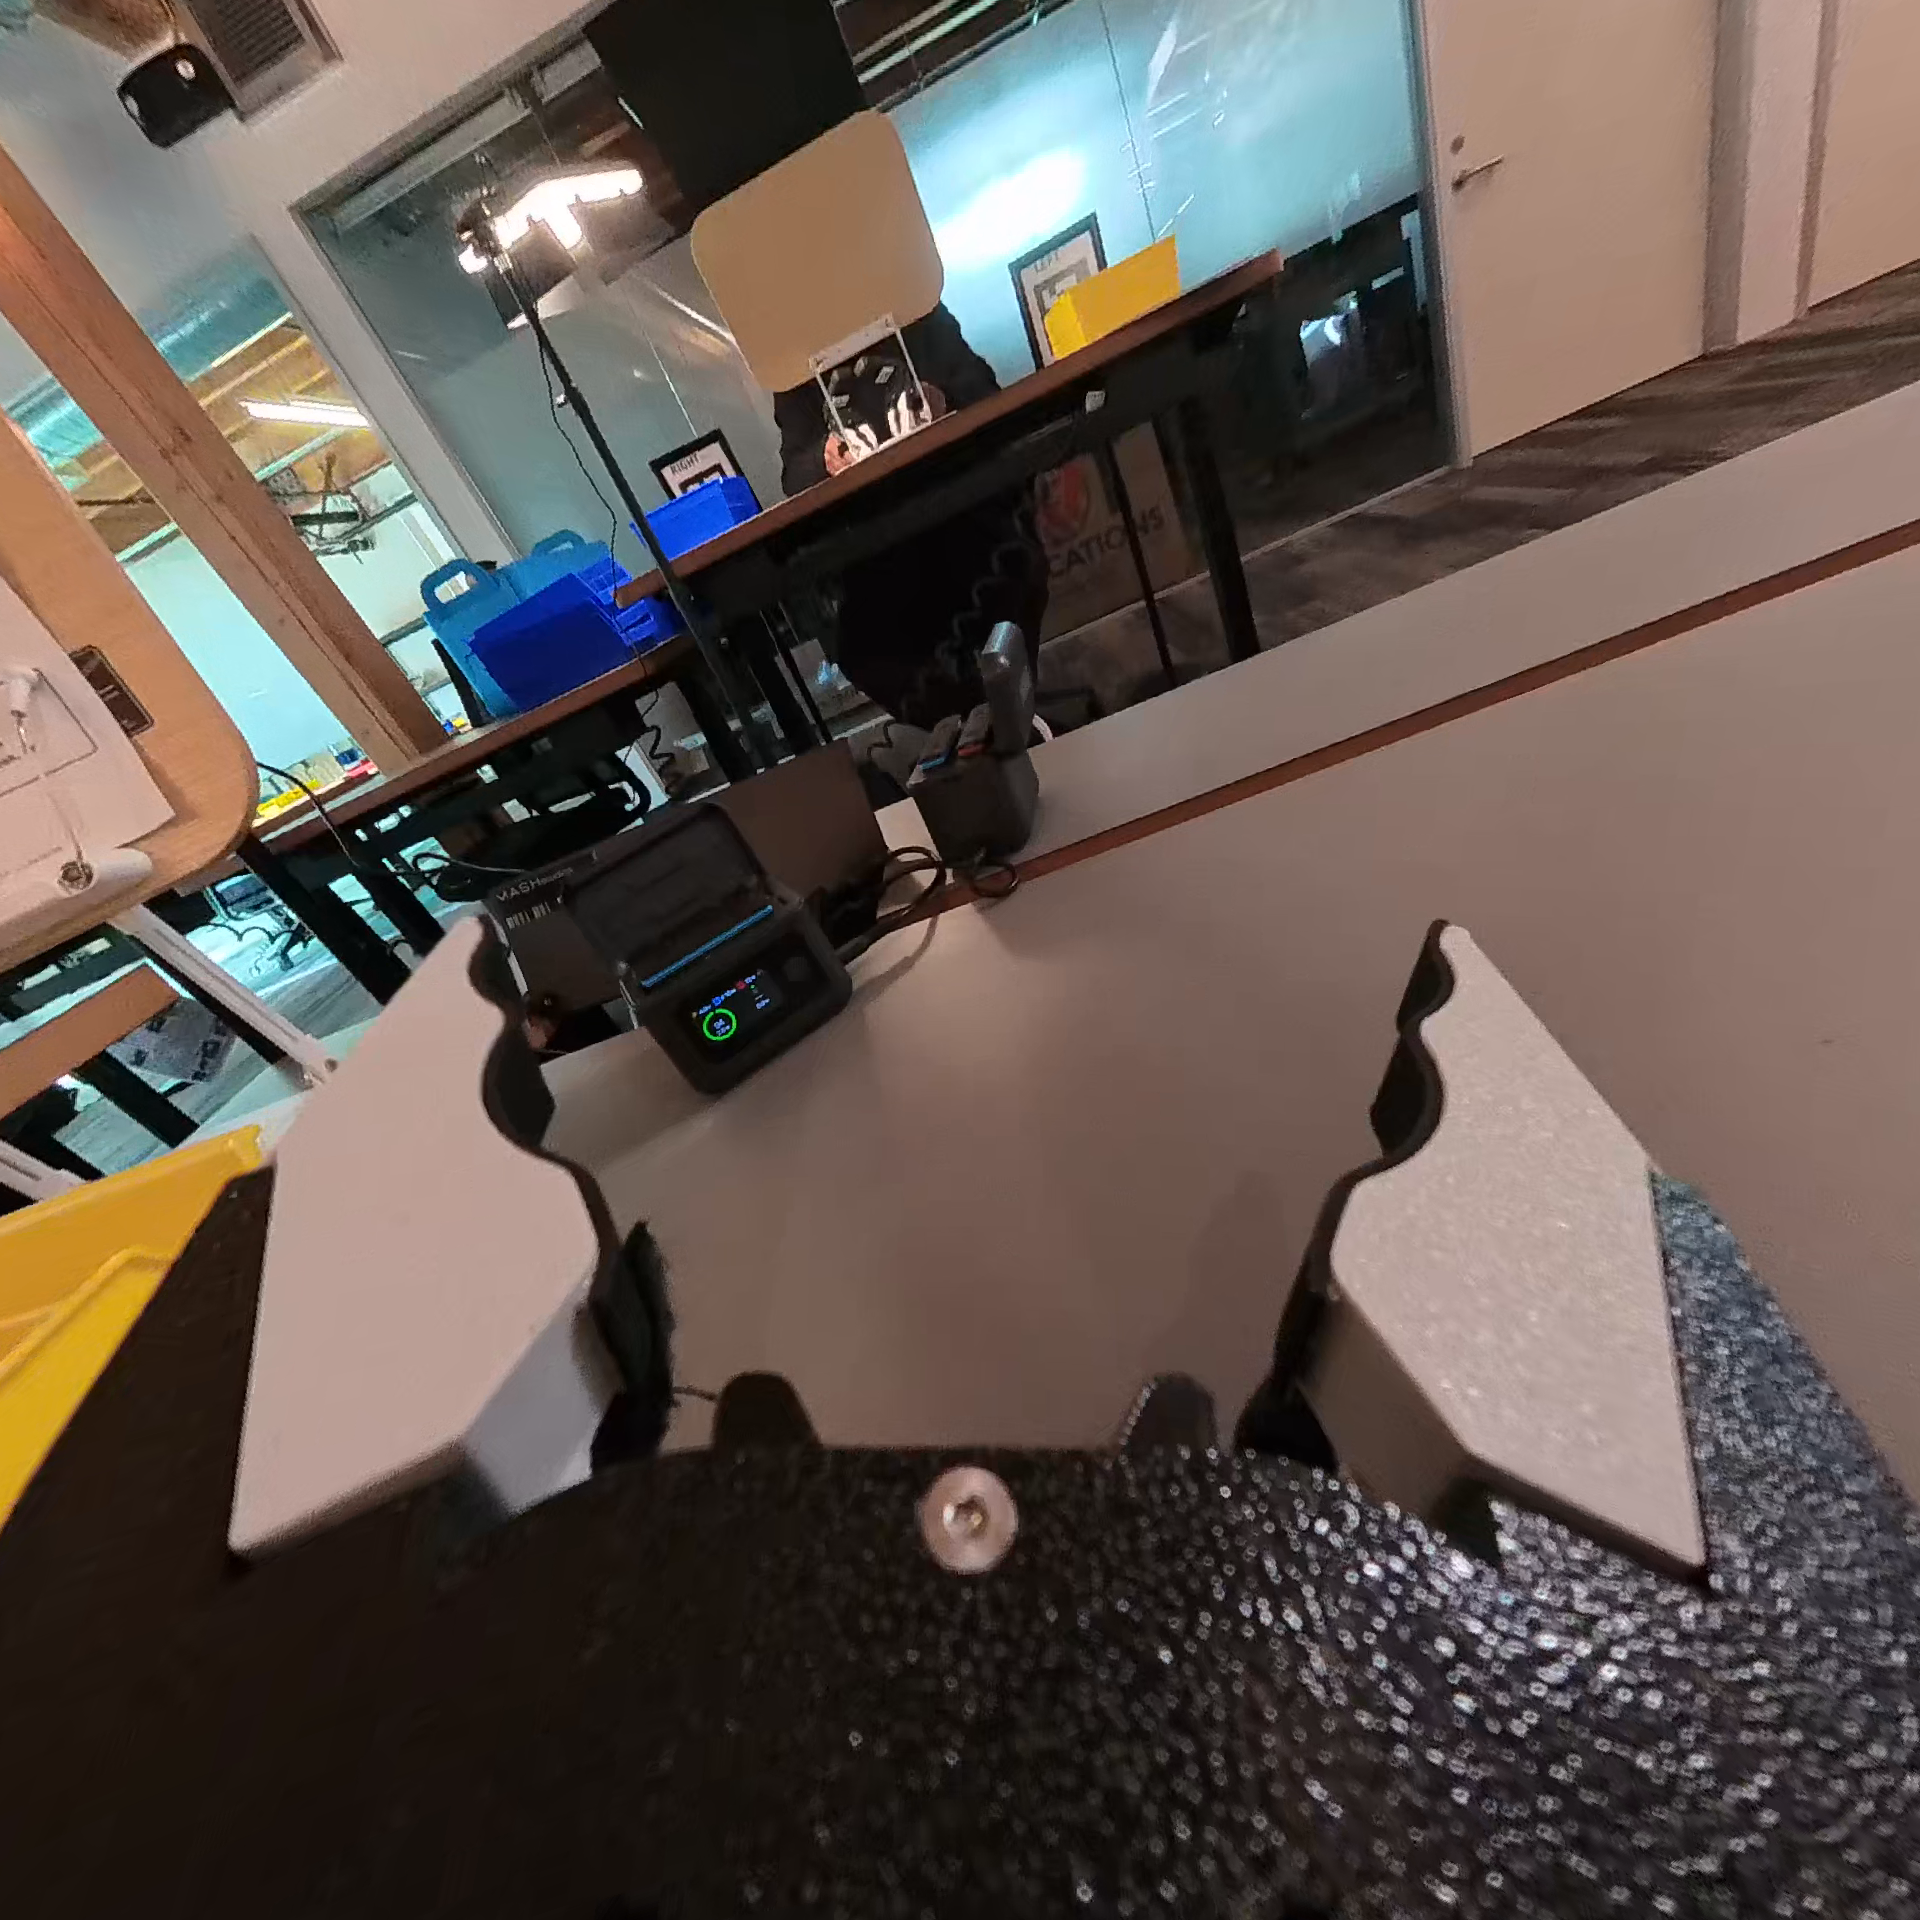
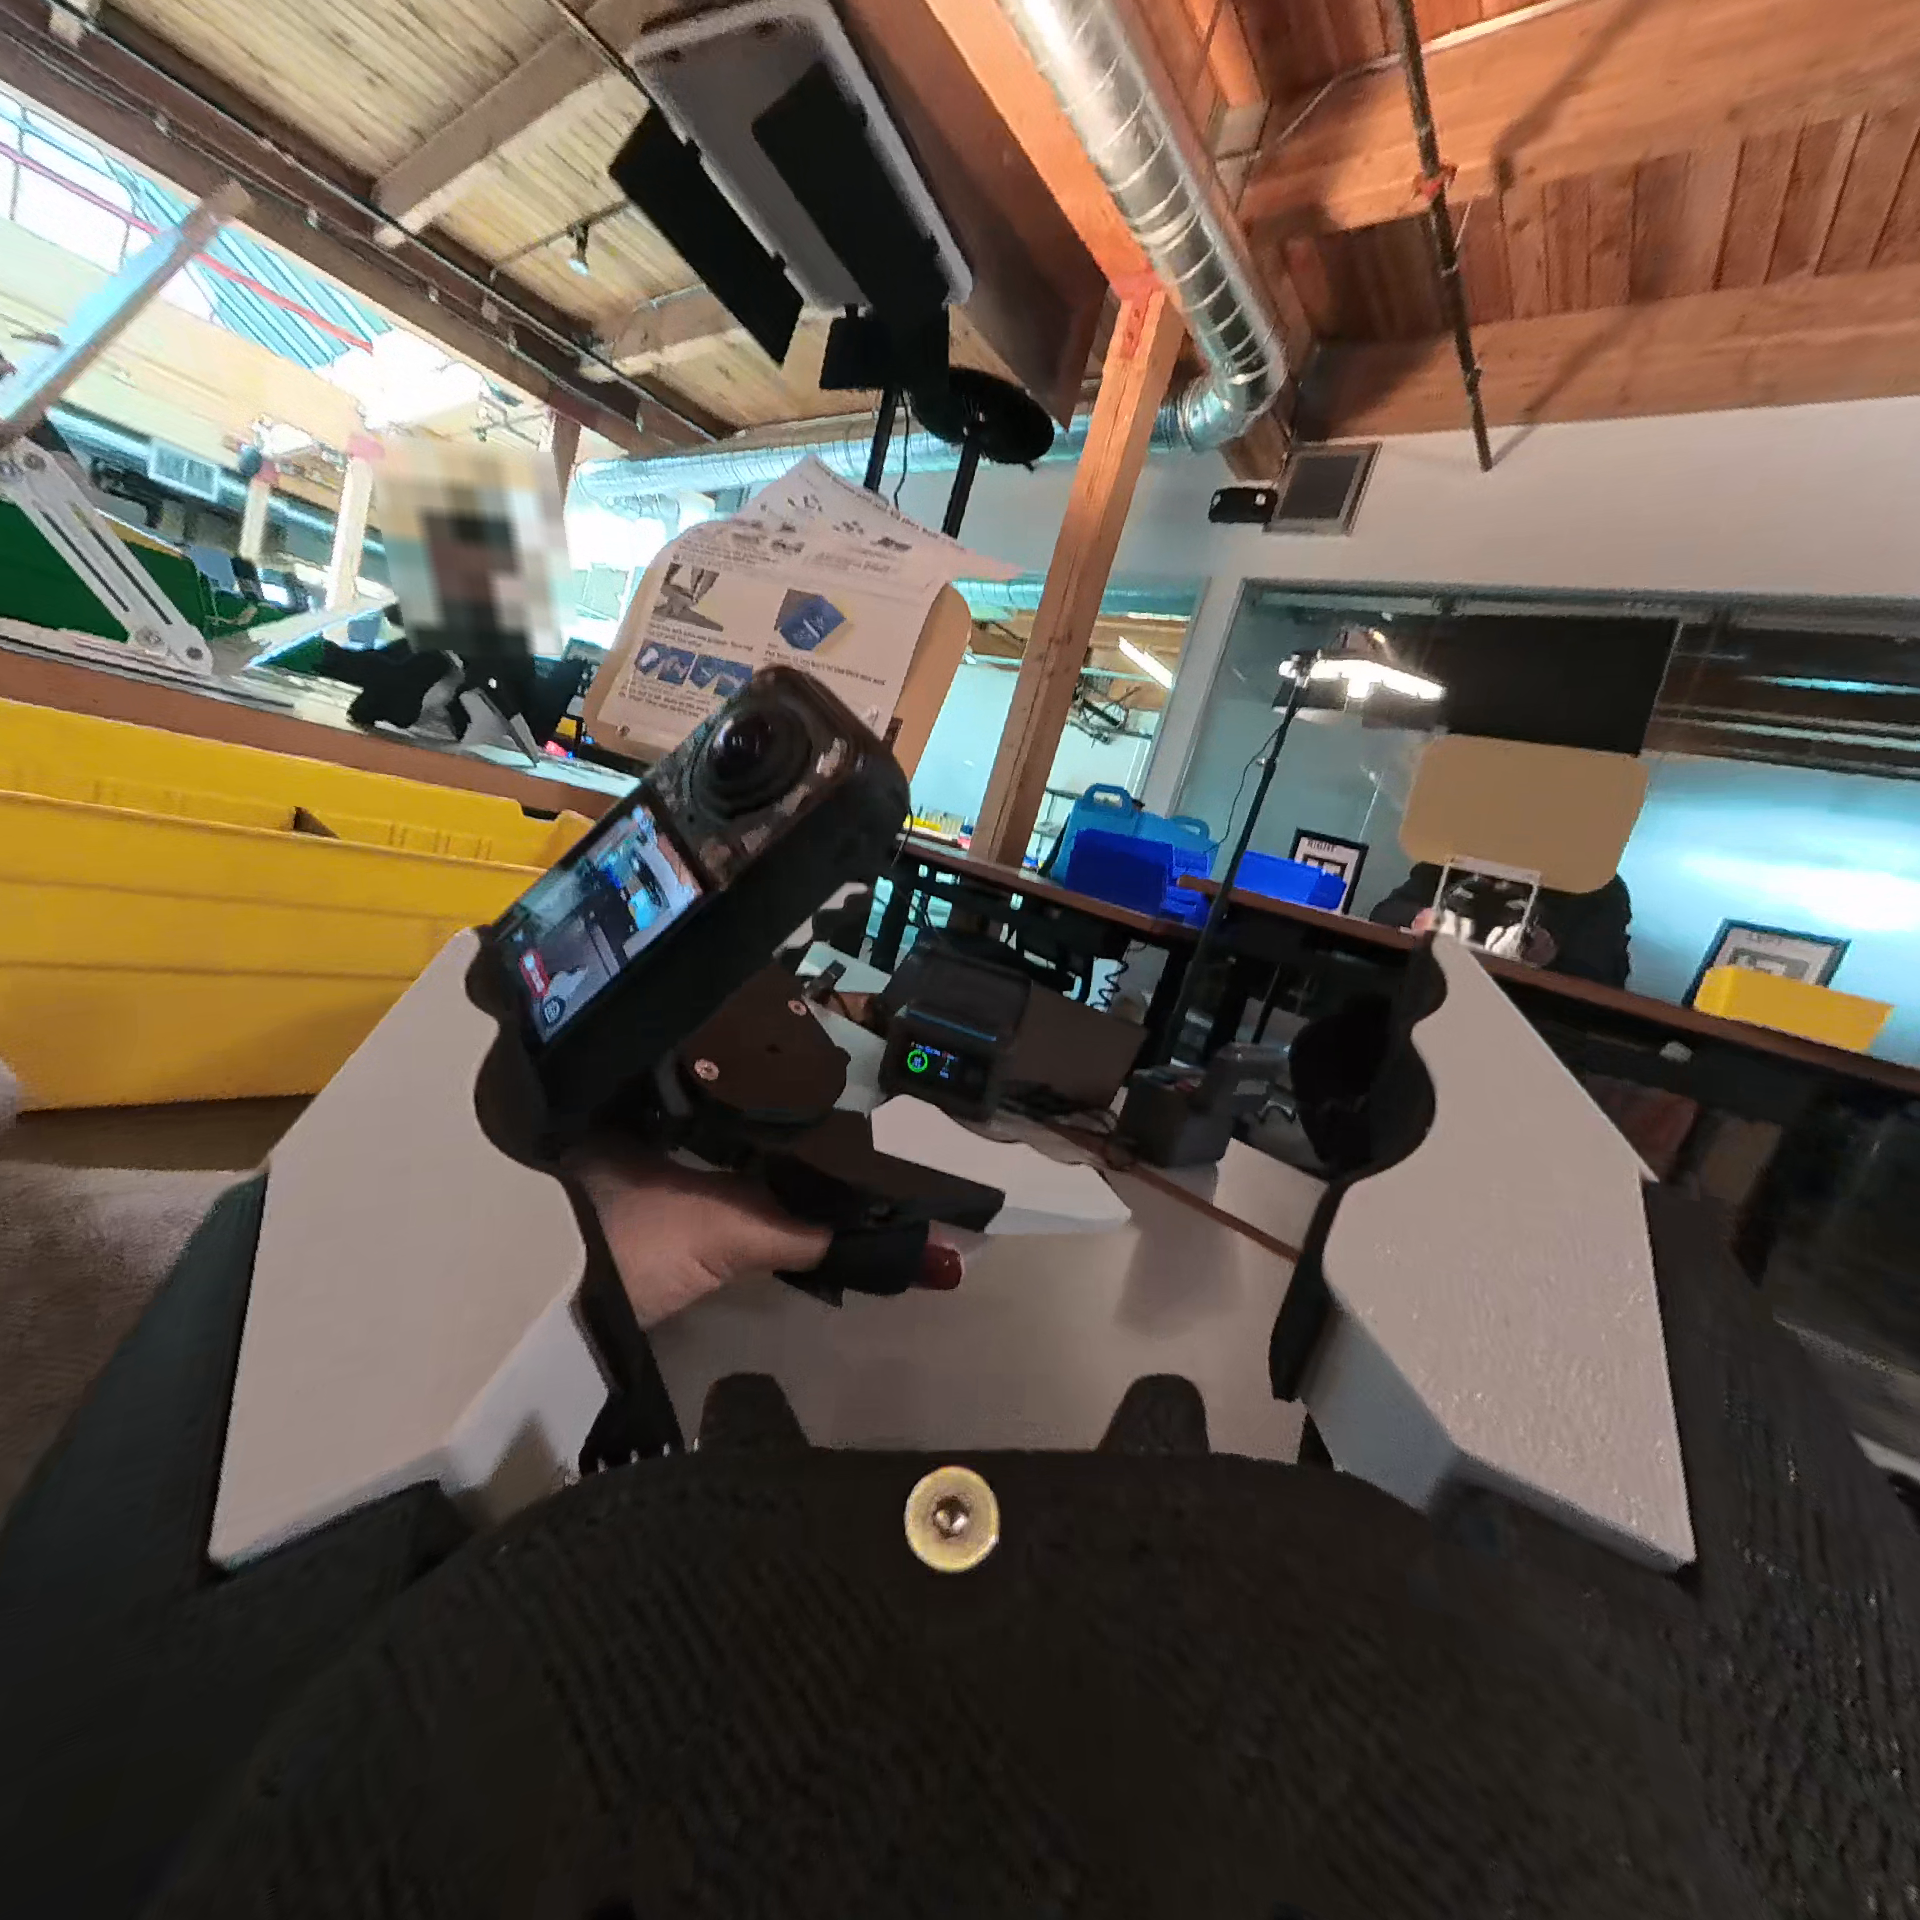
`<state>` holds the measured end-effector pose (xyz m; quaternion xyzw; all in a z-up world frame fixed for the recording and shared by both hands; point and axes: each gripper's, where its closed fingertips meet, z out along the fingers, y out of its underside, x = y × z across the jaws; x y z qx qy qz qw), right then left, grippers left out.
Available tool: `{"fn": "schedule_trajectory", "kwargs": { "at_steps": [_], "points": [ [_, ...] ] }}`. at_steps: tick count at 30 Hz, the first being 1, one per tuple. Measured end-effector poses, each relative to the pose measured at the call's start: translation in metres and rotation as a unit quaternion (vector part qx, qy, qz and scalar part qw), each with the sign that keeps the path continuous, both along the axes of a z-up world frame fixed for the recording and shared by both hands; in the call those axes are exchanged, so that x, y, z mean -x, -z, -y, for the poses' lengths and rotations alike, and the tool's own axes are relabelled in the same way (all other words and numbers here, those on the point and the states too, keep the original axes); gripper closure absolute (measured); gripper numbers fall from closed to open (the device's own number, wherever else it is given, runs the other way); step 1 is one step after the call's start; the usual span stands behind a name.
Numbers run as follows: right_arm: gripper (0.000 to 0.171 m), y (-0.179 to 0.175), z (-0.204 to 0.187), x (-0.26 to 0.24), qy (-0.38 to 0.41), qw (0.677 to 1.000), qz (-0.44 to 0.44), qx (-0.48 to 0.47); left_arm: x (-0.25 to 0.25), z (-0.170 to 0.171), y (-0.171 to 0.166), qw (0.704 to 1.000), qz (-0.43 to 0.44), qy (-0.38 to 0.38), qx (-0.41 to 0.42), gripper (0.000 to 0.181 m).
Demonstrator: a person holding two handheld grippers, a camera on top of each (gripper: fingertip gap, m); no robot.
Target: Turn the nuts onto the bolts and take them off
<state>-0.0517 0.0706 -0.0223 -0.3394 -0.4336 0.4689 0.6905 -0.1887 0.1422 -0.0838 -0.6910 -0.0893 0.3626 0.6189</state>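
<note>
Left gripper (image 1: 961, 1049): we saw its fingers spread wide, with nothing between them, above the grey tabletop (image 1: 1351, 935).
Right gripper (image 2: 951, 1049): we found it also spread wide and empty, near the yellow bin (image 2: 208, 935).
Landmark: a small black device with a lit screen (image 1: 743, 1003) stood on the tabletop, beyond the left gripper.
Hand (image 2: 696, 1247): it held the left gripper, between the bin and the device.
Nuts and bolts: we could not see them in either view.

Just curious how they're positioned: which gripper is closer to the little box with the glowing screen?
Left. The left gripper faces the box just ahead on the table; the right gripper sits behind the left one, with the box farther beyond.
</note>
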Motion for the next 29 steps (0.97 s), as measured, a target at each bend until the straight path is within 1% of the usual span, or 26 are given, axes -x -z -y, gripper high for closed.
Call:
{"fn": "schedule_trajectory", "kwargs": {
  "at_steps": [6, 13, 15, 17, 19, 22, 26, 29],
  "points": [
    [0.011, 0.015, 0.004, 0.013, -0.003, 0.999, 0.038, -0.006, -0.004, -0.001, 0.002, 1.0, -0.014, 0.002, 0.014, 0.022],
    [0.011, 0.023, 0.004, 0.019, 0.004, 0.998, 0.059, -0.011, -0.006, -0.001, 0.002, 1.0, -0.019, 0.003, 0.018, 0.022],
    [0.011, 0.024, 0.004, 0.019, 0.004, 0.998, 0.062, -0.007, -0.002, 0.001, 0.001, 1.0, -0.023, -0.012, 0.016, 0.022],
    [0.011, 0.025, 0.004, 0.019, 0.001, 0.998, 0.064, -0.006, 0.007, 0.011, -0.005, 0.998, -0.034, -0.043, 0.002, 0.023],
    [0.011, 0.026, 0.006, 0.02, -0.008, 0.998, 0.067, 0.001, 0.009, 0.015, -0.014, 0.997, -0.054, -0.055, -0.008, 0.023],
    [0.01, 0.03, 0.006, 0.021, -0.027, 0.997, 0.075, 0.023, 0.005, 0.015, -0.022, 0.995, -0.088, -0.056, -0.008, 0.023],
    [0.01, 0.031, 0.003, 0.02, -0.026, 0.996, 0.076, 0.034, 0.004, 0.01, -0.021, 0.994, -0.096, -0.053, 0.007, 0.022],
    [0.01, 0.031, 0.004, 0.018, -0.036, 0.995, 0.079, 0.046, -0.001, 0.01, -0.027, 0.991, -0.124, -0.048, 0.014, 0.022]
  ]
}}
